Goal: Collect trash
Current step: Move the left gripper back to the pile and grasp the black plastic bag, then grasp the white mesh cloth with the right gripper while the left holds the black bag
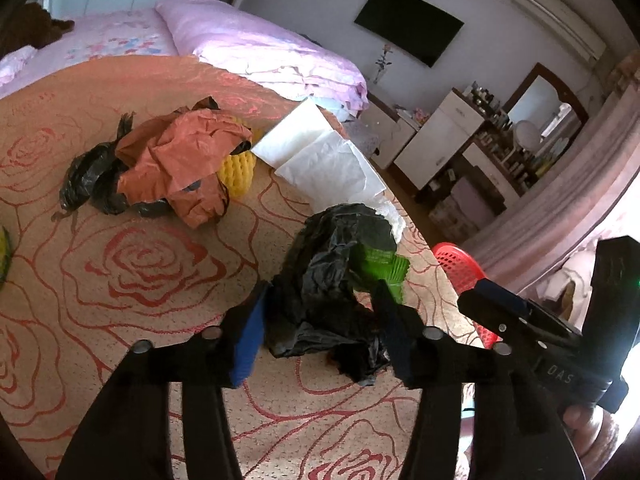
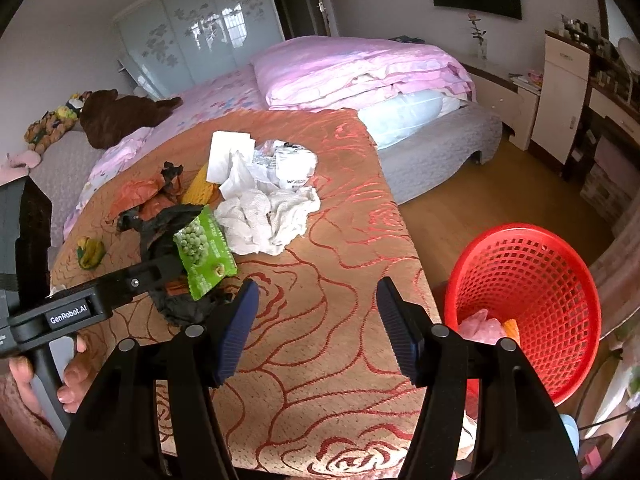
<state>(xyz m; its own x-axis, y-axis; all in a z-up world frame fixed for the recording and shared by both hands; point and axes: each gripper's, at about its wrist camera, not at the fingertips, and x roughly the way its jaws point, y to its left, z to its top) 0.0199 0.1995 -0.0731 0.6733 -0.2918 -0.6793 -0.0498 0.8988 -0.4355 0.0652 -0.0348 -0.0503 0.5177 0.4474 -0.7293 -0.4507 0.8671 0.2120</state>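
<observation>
A crumpled black plastic bag [image 1: 320, 300] with a green pea snack packet [image 1: 380, 268] lies on the rose-patterned tabletop between the fingers of my left gripper [image 1: 324, 332], which is open around it. The packet [image 2: 204, 252] and the left gripper [image 2: 160, 276] also show in the right wrist view. My right gripper [image 2: 316, 328] is open and empty above the table's near edge. A red mesh waste basket [image 2: 532, 280] stands on the floor to the right of the table, with some pink and orange trash inside.
More trash lies on the table: an orange bag over a black bag [image 1: 176, 160], a yellow sponge [image 1: 240, 172], white paper sheets [image 1: 320, 156], a white cloth [image 2: 272, 216] and a yellow-green scrap [image 2: 90, 252]. A bed [image 2: 360, 68] stands behind the table.
</observation>
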